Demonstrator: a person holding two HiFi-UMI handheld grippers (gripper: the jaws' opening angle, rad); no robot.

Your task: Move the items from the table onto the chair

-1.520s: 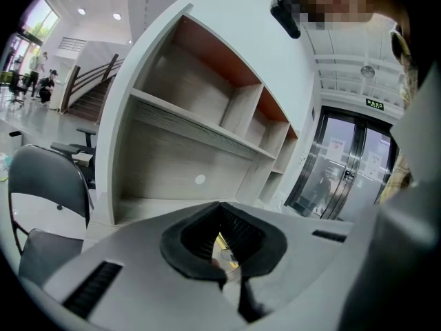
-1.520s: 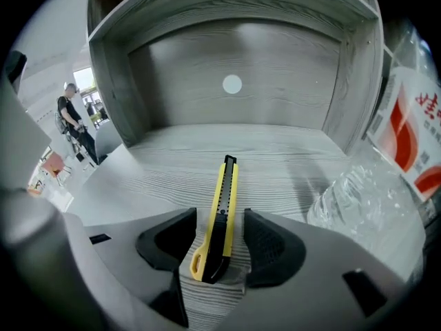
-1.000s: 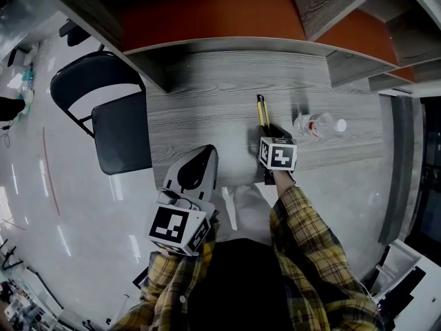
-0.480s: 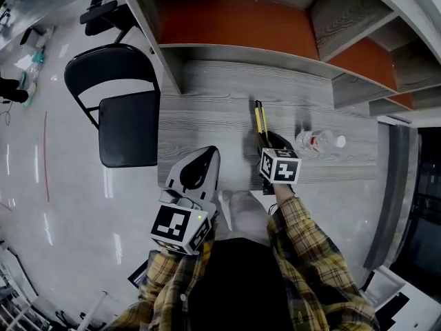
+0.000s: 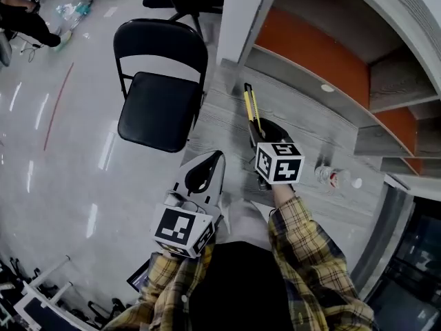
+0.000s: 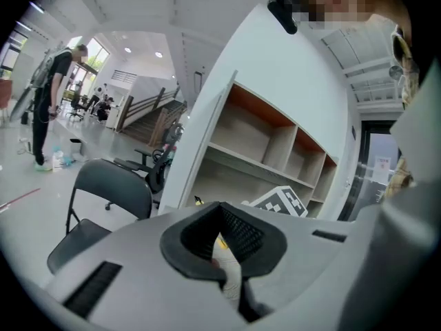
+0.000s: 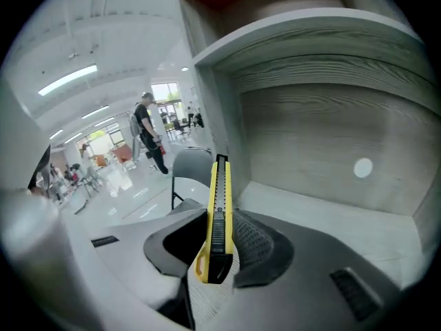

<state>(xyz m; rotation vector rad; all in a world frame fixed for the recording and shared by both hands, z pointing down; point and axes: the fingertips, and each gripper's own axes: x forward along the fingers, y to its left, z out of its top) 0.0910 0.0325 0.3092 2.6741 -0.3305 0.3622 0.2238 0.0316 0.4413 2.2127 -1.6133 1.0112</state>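
clamping a yellow knife [image 7: 218, 205], right gripper [image 5: 260, 132] faces the chair [image 5: 158, 110]; left gripper [image 6: 221, 245] jaws together.

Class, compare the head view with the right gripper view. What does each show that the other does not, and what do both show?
Only the head view shows the left gripper, the plastic bottle and the plaid sleeves. Only the right gripper view shows the right gripper close up, with its pads pressing on the black end of the utility knife. Both show the yellow knife in that gripper and the black folding chair.
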